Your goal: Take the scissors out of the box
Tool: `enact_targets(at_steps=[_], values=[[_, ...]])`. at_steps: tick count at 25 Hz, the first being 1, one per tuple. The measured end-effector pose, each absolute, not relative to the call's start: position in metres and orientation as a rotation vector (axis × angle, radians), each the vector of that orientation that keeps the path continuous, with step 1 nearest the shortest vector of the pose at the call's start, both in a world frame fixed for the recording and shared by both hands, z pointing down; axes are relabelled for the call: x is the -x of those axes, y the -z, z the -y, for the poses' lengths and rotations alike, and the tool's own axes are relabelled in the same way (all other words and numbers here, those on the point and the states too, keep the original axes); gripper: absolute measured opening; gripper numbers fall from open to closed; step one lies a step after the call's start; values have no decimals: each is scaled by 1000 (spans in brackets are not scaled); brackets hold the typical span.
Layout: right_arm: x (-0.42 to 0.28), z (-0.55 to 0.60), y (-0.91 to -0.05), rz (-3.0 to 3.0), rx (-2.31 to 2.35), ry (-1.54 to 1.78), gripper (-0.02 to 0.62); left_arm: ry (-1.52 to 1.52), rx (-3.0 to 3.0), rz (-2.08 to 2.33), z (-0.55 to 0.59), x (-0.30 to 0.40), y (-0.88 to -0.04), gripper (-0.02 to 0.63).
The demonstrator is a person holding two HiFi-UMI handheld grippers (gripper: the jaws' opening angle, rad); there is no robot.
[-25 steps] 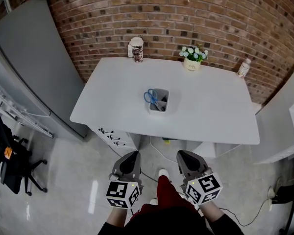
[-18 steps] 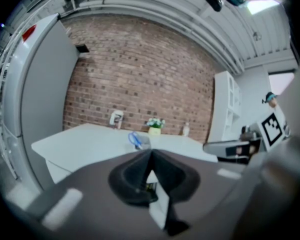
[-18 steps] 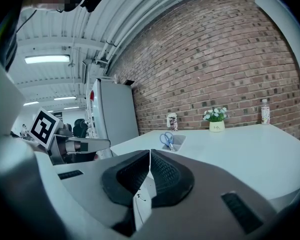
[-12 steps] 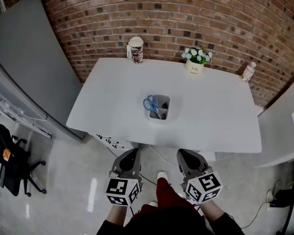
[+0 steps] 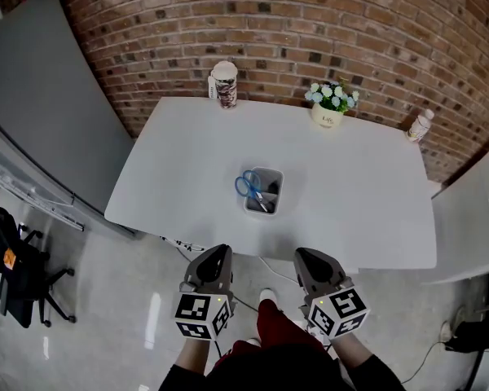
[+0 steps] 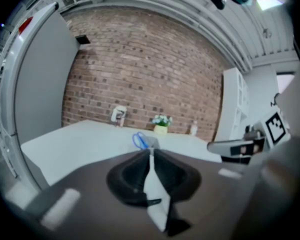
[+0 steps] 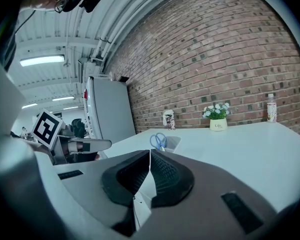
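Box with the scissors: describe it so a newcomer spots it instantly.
Find the white table against the brick wall. Near its middle stands a pale open-topped box. It alone holds blue-handled scissors; the cup, flower pot and bottle line the far edge.

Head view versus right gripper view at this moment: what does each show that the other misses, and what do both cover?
Only the head view shows the floor and a black office chair, and it looks down into the box. Only the right gripper view shows the right gripper along its jaws, tips together with nothing between them, plus the ceiling lights. Both show the white table, the blue-handled scissors standing in the box, the cup, the flower pot, the bottle and the brick wall.
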State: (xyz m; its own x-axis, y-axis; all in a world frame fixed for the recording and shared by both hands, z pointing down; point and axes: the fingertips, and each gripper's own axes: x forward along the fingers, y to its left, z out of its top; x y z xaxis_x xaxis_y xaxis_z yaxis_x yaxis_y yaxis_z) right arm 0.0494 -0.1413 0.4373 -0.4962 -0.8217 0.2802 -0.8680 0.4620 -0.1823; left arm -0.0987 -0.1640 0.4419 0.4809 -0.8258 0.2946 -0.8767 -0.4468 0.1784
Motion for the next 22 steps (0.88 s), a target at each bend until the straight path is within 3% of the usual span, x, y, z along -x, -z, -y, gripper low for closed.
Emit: enact_targets(at_steps=[22], values=[[-68, 223, -451, 2534, -1434, -513, 9, -281, -2358, 1440, 255, 78, -460, 67]])
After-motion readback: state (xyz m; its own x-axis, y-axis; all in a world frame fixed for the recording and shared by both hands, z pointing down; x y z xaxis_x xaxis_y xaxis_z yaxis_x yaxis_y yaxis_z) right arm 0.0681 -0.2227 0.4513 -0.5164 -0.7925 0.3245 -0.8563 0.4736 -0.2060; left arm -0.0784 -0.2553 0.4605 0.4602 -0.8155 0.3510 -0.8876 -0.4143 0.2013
